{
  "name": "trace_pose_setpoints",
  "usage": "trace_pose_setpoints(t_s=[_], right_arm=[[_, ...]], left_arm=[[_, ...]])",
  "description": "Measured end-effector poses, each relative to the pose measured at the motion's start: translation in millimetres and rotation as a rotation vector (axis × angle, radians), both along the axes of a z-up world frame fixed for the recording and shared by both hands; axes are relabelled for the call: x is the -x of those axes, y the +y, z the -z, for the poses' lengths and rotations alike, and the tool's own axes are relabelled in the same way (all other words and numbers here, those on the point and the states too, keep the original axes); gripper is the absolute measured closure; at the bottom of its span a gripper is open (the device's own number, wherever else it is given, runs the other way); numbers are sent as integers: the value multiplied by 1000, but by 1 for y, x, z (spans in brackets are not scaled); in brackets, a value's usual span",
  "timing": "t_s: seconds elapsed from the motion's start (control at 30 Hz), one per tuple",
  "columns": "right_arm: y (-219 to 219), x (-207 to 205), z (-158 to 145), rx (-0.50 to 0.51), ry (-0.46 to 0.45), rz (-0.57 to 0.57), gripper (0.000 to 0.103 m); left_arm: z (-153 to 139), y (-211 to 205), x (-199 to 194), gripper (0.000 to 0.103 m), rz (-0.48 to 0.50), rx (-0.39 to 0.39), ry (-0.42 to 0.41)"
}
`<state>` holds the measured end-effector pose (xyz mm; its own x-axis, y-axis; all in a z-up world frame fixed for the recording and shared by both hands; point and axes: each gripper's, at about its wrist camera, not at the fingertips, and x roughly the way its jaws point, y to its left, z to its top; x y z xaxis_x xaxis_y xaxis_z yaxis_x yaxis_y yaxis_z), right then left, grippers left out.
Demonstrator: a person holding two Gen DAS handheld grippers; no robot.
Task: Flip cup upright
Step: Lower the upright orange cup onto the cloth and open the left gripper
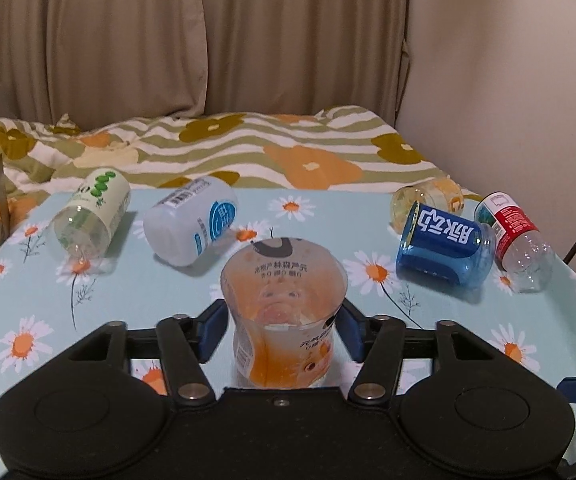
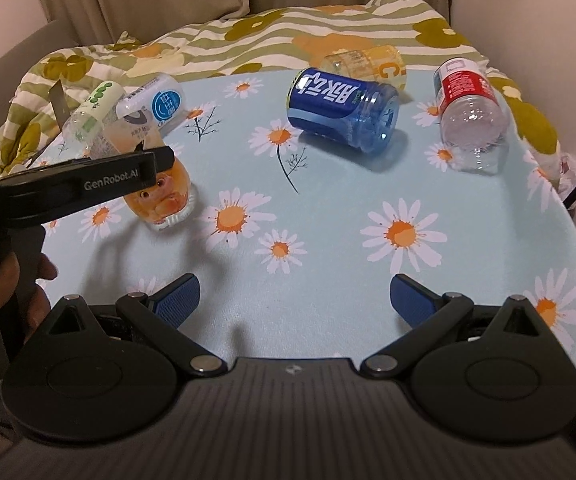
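Two grippers: I run one in each hand above the daisy-print tablecloth [image 2: 328,240].
Left fingers: my left gripper [image 1: 282,322] has its blue pads [image 1: 210,330] pressed on both sides of the clear orange-labelled plastic cup [image 1: 284,300]; I judge it clamped.
Cup position: near the cloth's left edge, tilted, with one end low at the cloth in the right view; whether it touches I cannot tell.
Right fingers: my right gripper [image 2: 294,300] stands wide apart and holds nothing, over the near edge.
Slip risk: thin smooth plastic could squirm out of the pads as I rotate it.
Crush risk: I expect the wall to buckle if I squeeze harder.
Tip risk: if I let go before the base sits flat, it may fall again.
Contents: the cup looks empty; its orange is label print, I think.
Other containers: green-dotted cup [image 1: 94,214], white-and-blue cup [image 1: 192,220], blue cup [image 2: 342,110], yellow cup [image 2: 368,66] and red-labelled cup [image 2: 470,110] all lie on their sides along the far edge, seemingly empty.
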<state>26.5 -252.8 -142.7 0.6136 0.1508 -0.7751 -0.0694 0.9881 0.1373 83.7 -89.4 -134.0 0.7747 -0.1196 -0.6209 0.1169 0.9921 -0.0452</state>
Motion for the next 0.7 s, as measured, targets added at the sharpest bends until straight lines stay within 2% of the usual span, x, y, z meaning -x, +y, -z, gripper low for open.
trace_pose_setpoints(t_s=[0.07,0.1,0.33,0.53,0.6,0.7], right_arm=[[0,3,-2,6,-3,7,0],[0,4,-3,8,-4,9,0],[1,13,-21,19,-19,38,0],[6,15,-56,19,-56,52,0],[7,13,-69,4,-57,61,0],[9,11,-86,-1,-53,85,0]], left_arm=[[0,3,0,8,-10,8,9],[-1,4,2,6,-13,13,4],[-18,11,10,6,4,-10,23],[-58,32,29,5,-2,-2,48],[-74,41,36,0,-9,-12,48],[-94,53,44,0,-16,-26,52]])
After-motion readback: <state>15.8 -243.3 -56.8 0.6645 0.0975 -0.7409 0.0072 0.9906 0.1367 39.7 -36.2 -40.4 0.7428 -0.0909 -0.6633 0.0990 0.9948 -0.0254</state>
